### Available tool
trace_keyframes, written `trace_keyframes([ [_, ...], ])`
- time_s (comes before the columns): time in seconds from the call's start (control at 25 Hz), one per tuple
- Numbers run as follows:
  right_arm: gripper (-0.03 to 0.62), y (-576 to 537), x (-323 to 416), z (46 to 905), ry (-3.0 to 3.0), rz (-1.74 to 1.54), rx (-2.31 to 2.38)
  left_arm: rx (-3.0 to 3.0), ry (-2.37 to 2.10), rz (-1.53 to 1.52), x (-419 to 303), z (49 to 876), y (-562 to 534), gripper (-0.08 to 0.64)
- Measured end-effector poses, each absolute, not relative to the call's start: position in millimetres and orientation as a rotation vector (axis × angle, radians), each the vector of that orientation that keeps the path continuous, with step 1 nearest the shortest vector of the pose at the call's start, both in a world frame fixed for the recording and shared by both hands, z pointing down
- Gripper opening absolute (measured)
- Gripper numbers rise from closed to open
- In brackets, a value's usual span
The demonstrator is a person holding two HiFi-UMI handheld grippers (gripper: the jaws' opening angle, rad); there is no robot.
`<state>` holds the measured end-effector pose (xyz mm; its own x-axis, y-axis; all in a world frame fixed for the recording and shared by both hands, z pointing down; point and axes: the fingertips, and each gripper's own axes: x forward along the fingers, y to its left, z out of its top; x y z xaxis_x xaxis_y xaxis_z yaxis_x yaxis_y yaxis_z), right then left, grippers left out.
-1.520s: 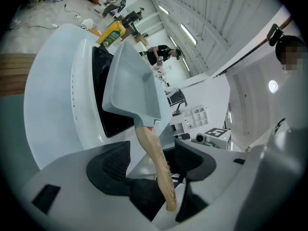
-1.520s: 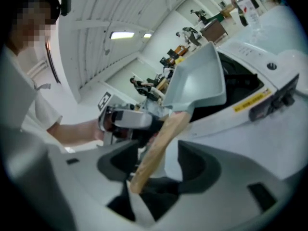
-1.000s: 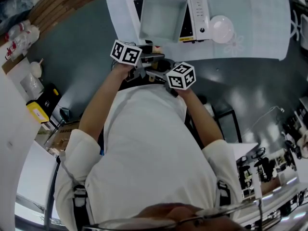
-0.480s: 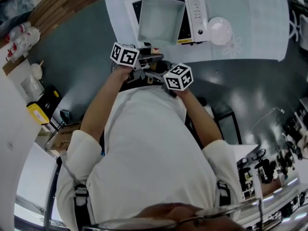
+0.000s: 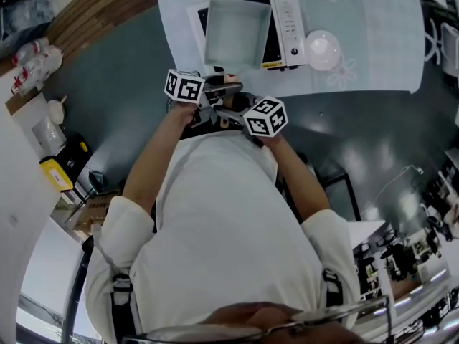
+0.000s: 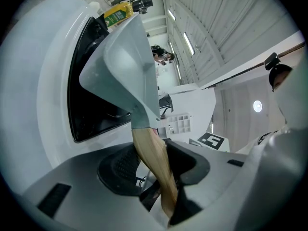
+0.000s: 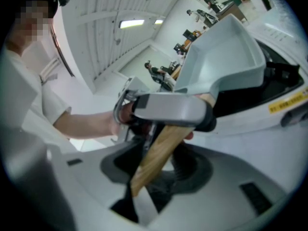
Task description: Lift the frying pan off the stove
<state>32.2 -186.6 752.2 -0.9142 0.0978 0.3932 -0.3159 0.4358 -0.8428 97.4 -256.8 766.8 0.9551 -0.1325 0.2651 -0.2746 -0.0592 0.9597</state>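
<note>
Two grippers: left gripper (image 6: 155, 171) and right gripper (image 7: 161, 170) are set on one wooden handle (image 6: 150, 148).
Left jaws: clamped on that handle.
Right jaws: handle pressed between pads, grip being eased open.
Beyond: the square grey frying pan (image 5: 237, 31) is seen just ahead, over the induction stove (image 5: 288, 18); contact cannot be told.

Square grey pan (image 5: 237, 31) overlaps the white stove (image 5: 289, 21); a bowl (image 5: 322, 49) sits beside.
</note>
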Motion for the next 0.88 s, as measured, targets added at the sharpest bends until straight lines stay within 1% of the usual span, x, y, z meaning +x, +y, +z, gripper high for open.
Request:
trace_keyframes([
  [0.44, 0.196, -167, 13, 711, -2.363, 1.417, 0.237, 1.696, -0.285, 0.098, 80, 721, -237, 0.195],
  [0.88, 0.198, -115, -28, 676, -2.41, 1.399, 0.357, 1.754, -0.192, 0.134, 44, 682, -178, 0.196],
])
